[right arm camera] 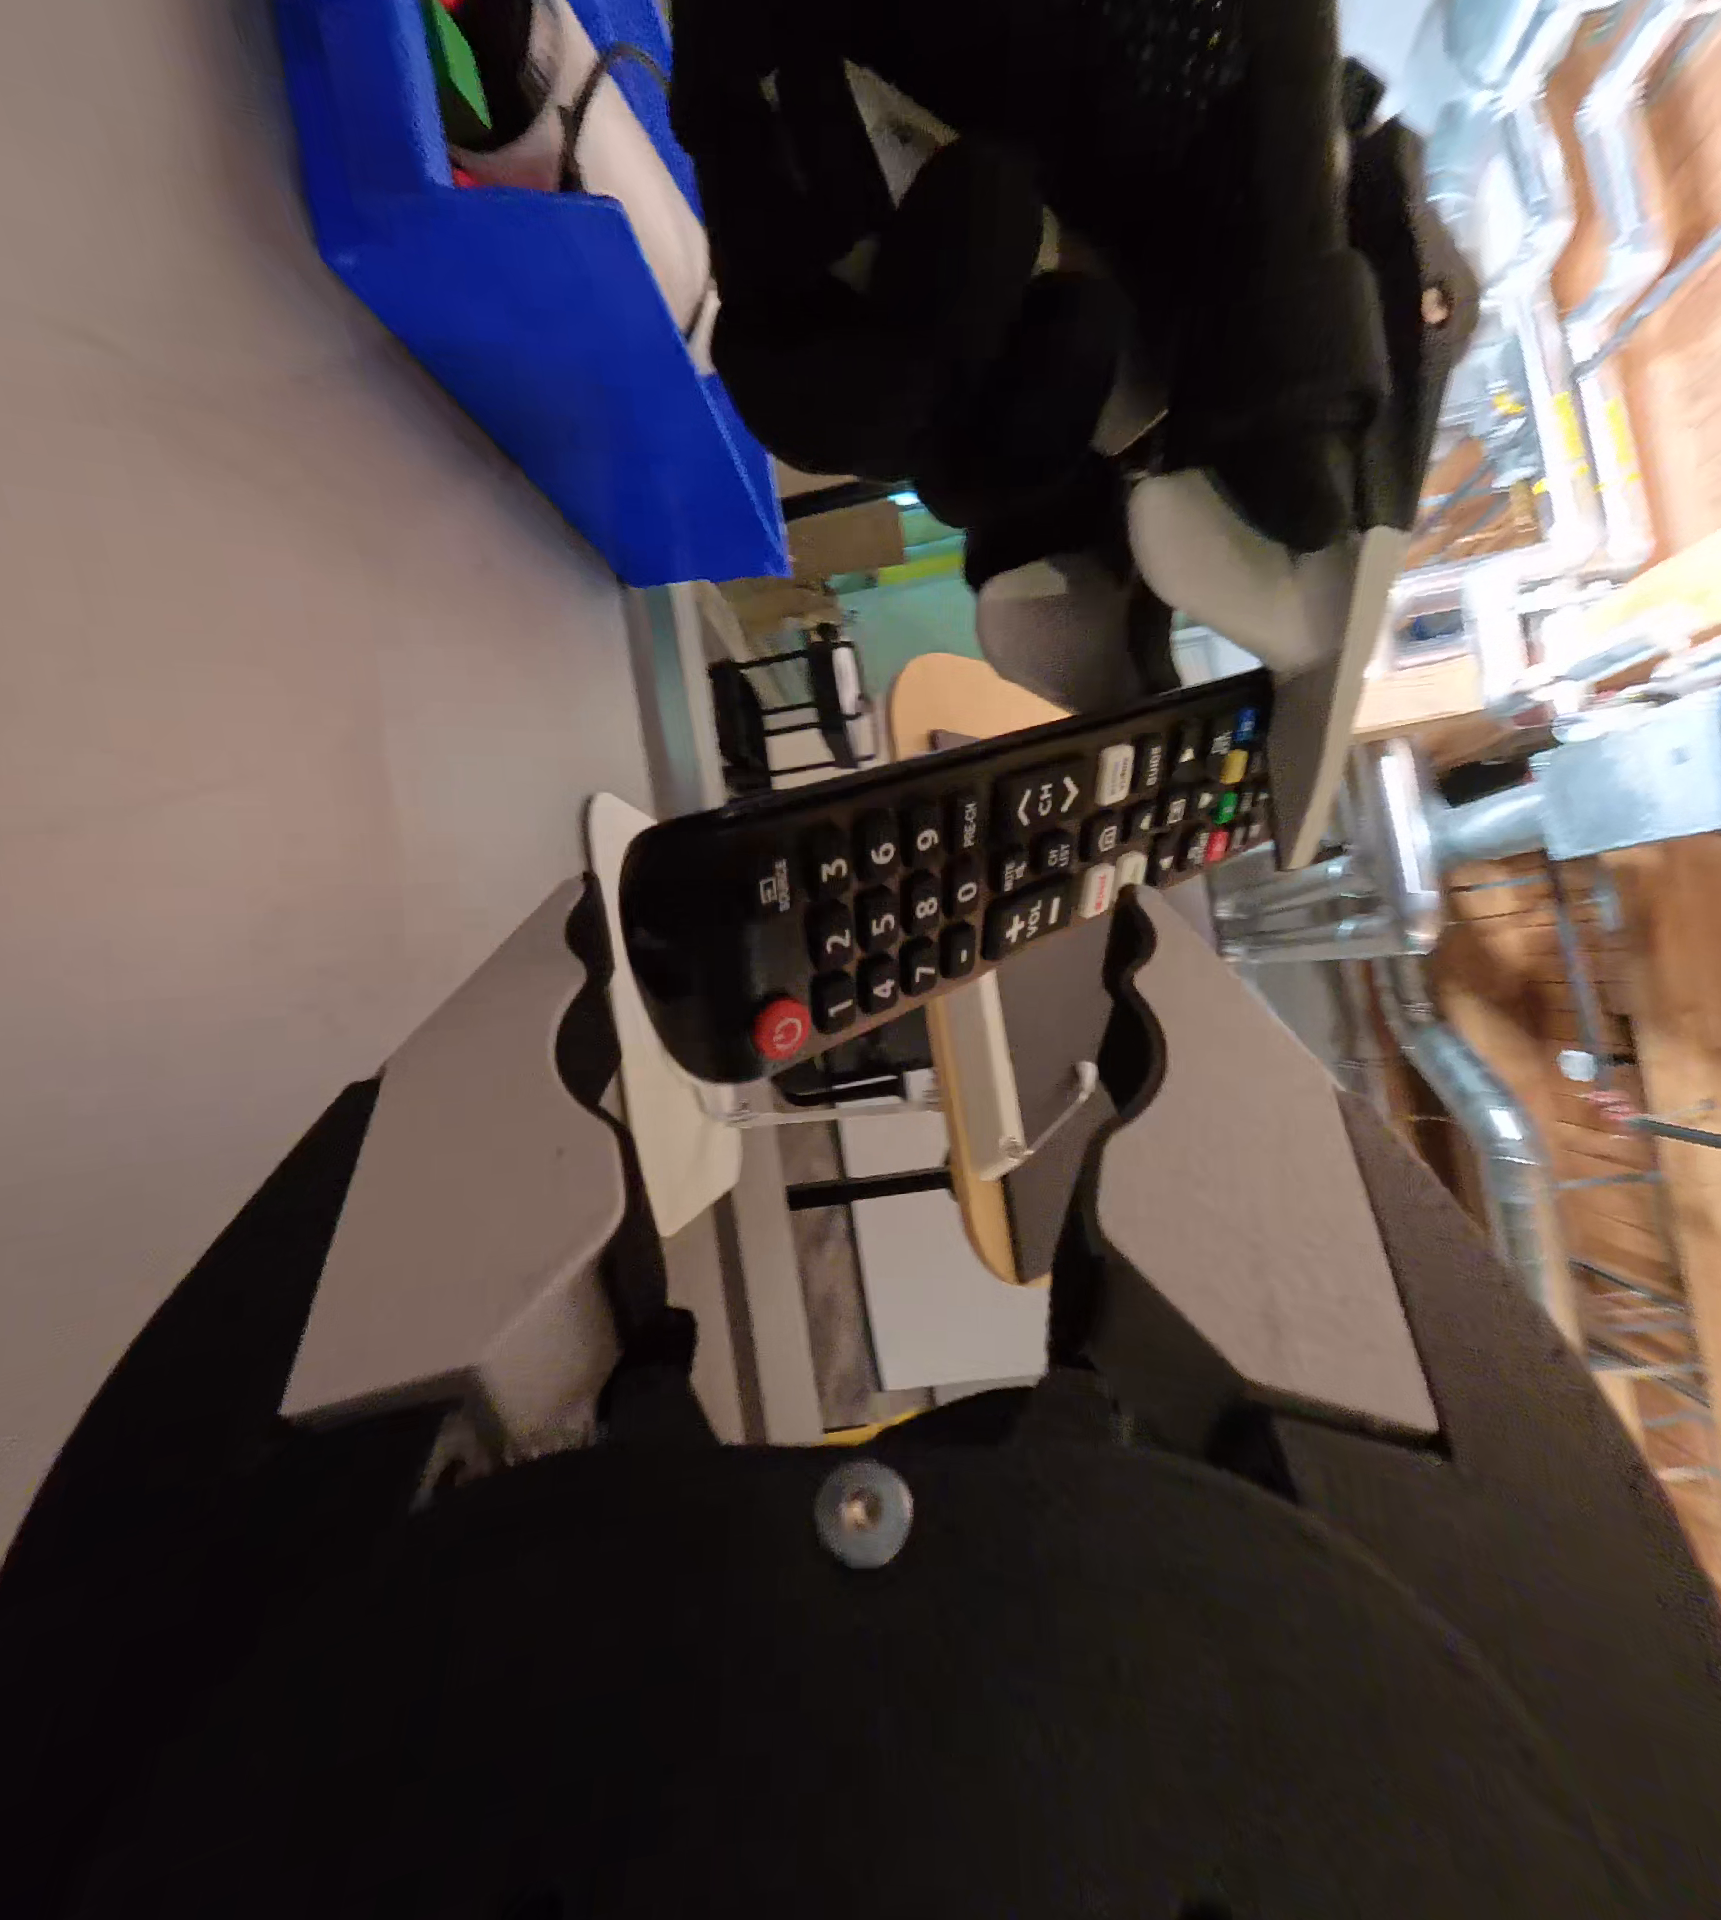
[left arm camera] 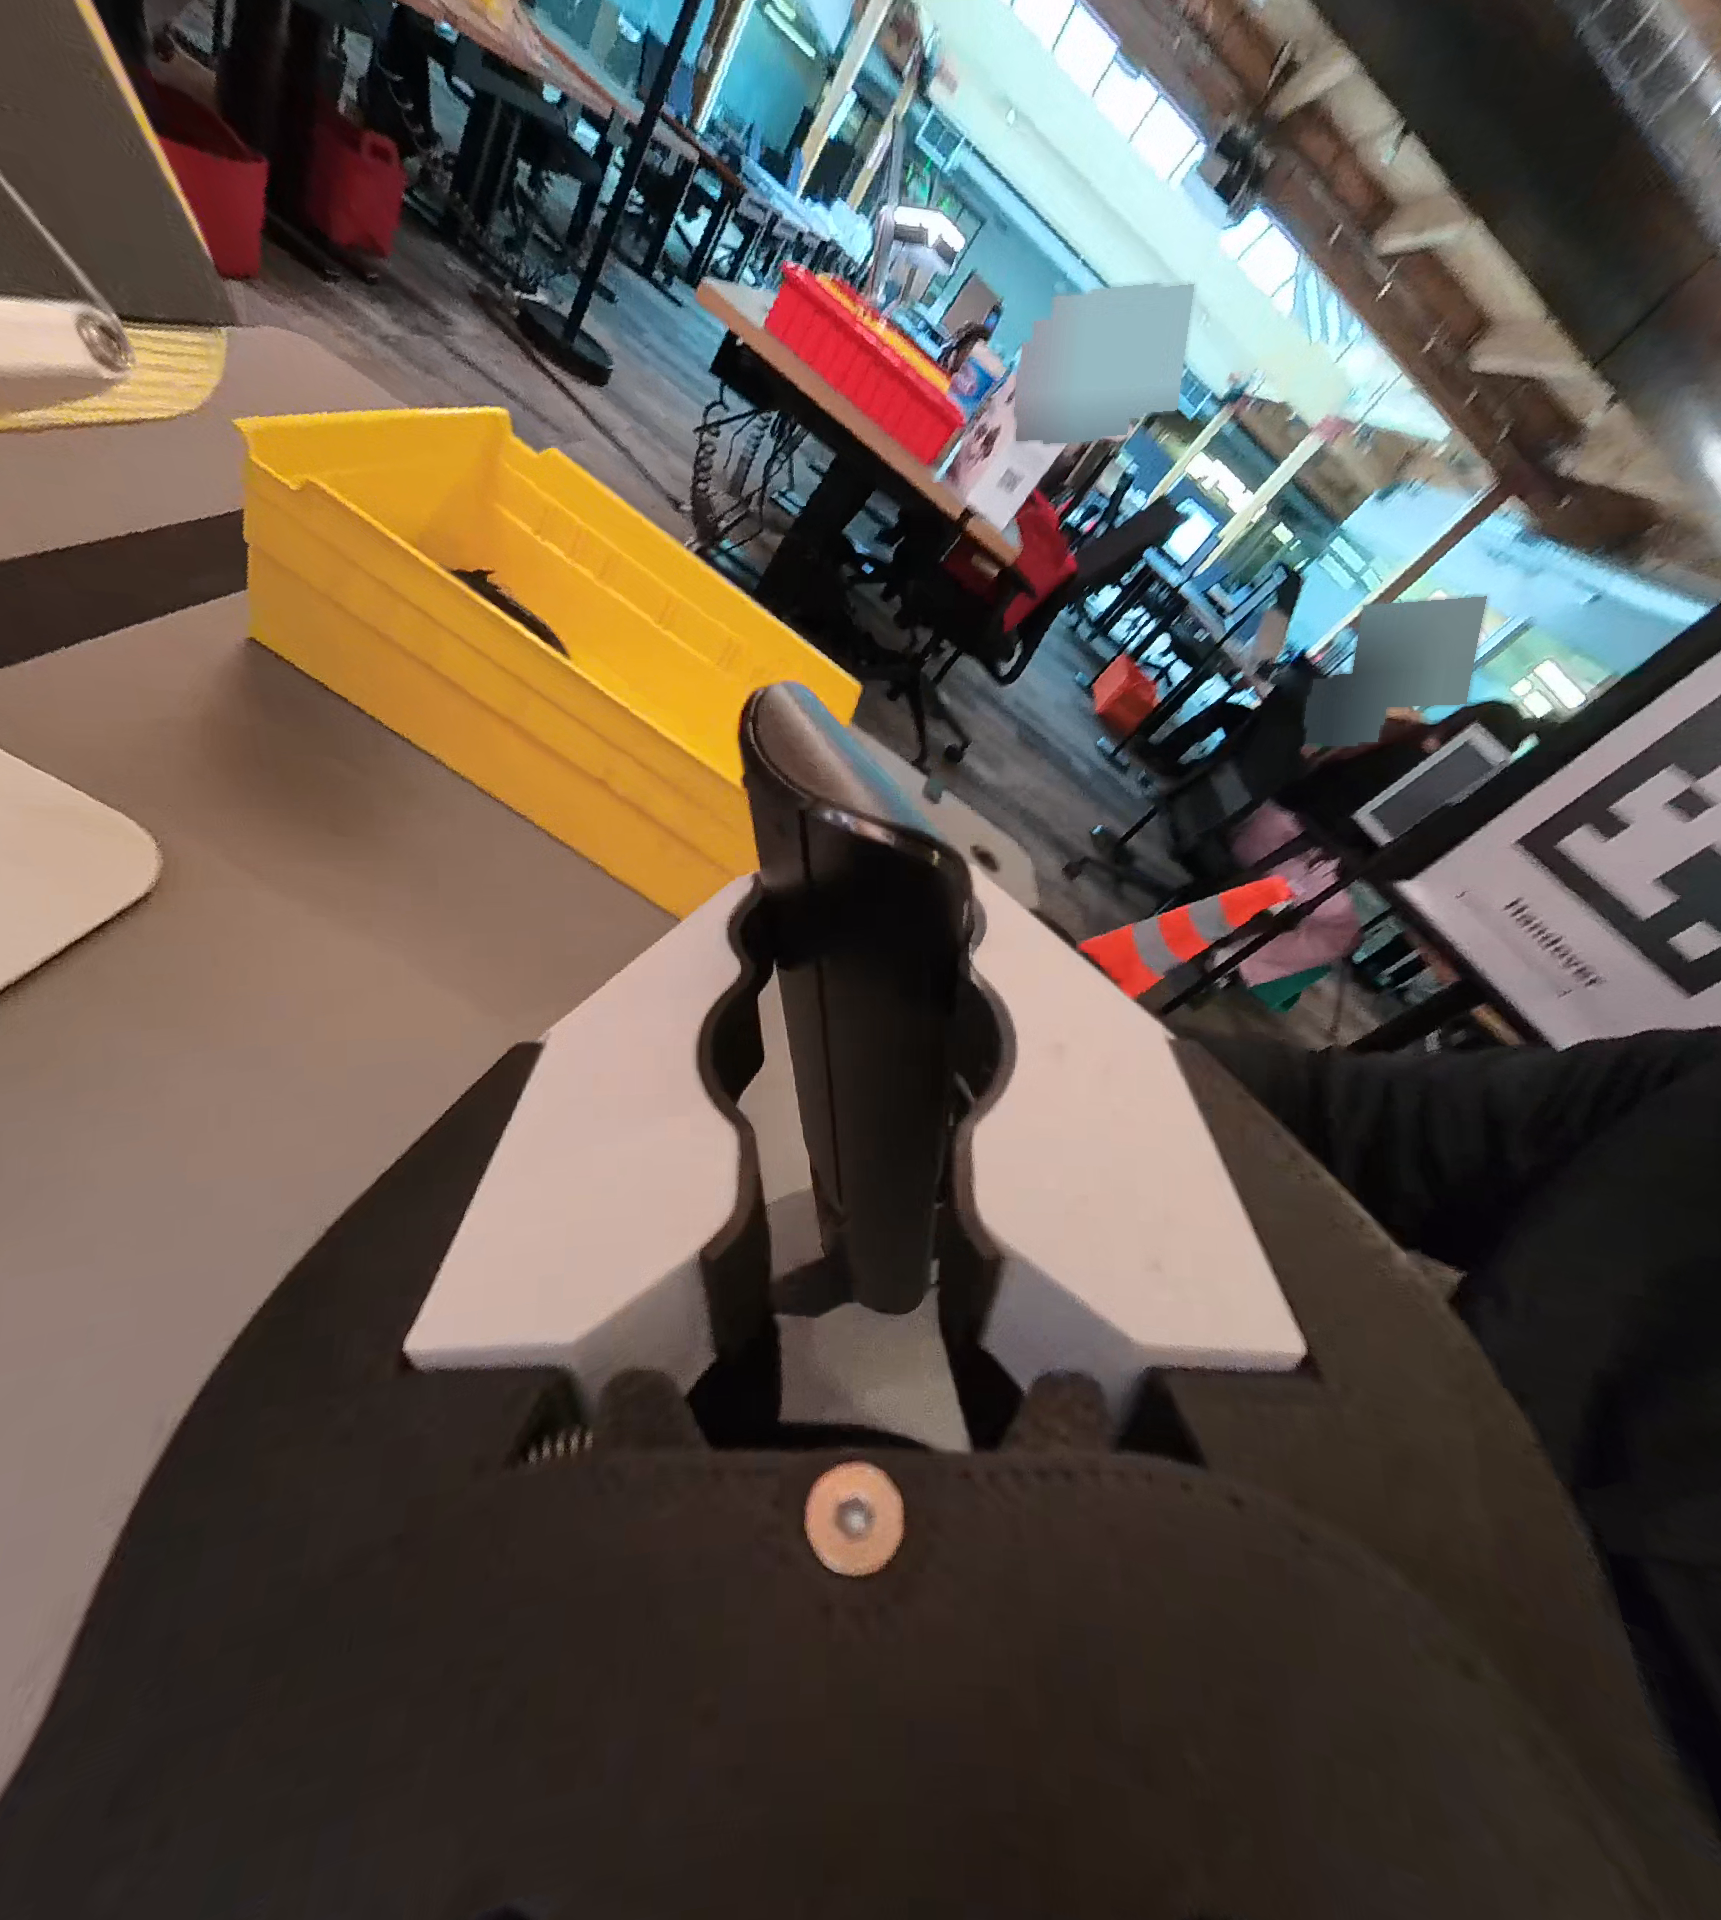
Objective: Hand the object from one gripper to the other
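Black plastic, edge-on: that is the remote control [left arm camera: 861,1049] pinched between the grey fingers [left arm camera: 617,1174] of your left gripper [left arm camera: 861,966], held in the air above the grey table [left arm camera: 264,935] with the yellow bin [left arm camera: 523,613] beyond it. From the other side, your right gripper [right arm camera: 861,956] stands wide, its jaws on either side of the remote's power-button end without touching it that I can tell (the far end sits in the left gripper [right arm camera: 1292,727], gripped by a gloved hand [right arm camera: 991,312]). You are at the receiving step, I judge. Next calls for closing the right jaws squarely across the remote's width before the left lets go.
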Demonstrator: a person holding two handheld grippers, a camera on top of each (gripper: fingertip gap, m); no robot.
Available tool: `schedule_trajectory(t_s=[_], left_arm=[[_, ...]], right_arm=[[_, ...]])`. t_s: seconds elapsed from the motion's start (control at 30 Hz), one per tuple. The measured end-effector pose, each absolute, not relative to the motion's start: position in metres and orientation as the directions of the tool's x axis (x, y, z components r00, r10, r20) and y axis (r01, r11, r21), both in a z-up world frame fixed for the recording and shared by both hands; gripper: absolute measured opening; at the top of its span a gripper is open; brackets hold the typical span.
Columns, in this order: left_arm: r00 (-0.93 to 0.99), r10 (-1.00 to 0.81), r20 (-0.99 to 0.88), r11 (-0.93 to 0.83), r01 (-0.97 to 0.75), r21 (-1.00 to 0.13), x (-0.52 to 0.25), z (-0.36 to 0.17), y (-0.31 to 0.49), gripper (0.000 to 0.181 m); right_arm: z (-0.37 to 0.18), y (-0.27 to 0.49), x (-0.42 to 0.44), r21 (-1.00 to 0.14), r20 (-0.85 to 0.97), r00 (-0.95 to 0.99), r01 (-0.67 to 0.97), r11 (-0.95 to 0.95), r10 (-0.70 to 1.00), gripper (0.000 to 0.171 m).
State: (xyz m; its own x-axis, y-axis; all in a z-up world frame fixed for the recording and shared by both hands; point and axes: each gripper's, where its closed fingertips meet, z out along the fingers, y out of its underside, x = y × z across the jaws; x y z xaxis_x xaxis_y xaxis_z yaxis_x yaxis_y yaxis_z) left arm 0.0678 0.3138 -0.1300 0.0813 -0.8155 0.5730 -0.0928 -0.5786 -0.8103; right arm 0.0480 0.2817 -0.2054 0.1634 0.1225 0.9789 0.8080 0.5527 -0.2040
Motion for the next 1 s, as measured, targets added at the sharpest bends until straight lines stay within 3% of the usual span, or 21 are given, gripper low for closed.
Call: schedule_trajectory(t_s=[0.1,0.17,0.53,0.8,1.0], left_arm=[[0.031,-0.772,0.634,-0.635,-0.042,-0.771,0.069,-0.128,0.315,0.031],[0.007,-0.749,0.662,-0.662,0.008,-0.749,0.067,-0.122,0.319,0.03],[-0.058,-0.646,0.761,-0.756,0.187,-0.628,0.051,-0.12,0.337,0.03],[-0.014,-0.626,0.78,-0.763,0.217,-0.609,0.049,-0.137,0.348,0.039],[0.203,-0.72,0.664,-0.632,0.206,-0.747,0.041,-0.151,0.359,0.062]], right_arm=[[-0.197,0.281,0.047,-0.157,0.986,0.164,0.813,0.561,0.038,0.081],[-0.196,0.278,0.044,-0.129,0.988,0.152,0.812,0.569,0.007,0.062],[-0.169,0.266,0.056,-0.128,0.981,0.187,0.799,0.587,-0.041,0.028],[-0.15,0.262,0.062,-0.157,0.985,0.167,0.788,0.595,0.038,0.022],[-0.135,0.263,0.069,-0.322,0.941,0.196,0.775,0.544,0.277,0.021]])
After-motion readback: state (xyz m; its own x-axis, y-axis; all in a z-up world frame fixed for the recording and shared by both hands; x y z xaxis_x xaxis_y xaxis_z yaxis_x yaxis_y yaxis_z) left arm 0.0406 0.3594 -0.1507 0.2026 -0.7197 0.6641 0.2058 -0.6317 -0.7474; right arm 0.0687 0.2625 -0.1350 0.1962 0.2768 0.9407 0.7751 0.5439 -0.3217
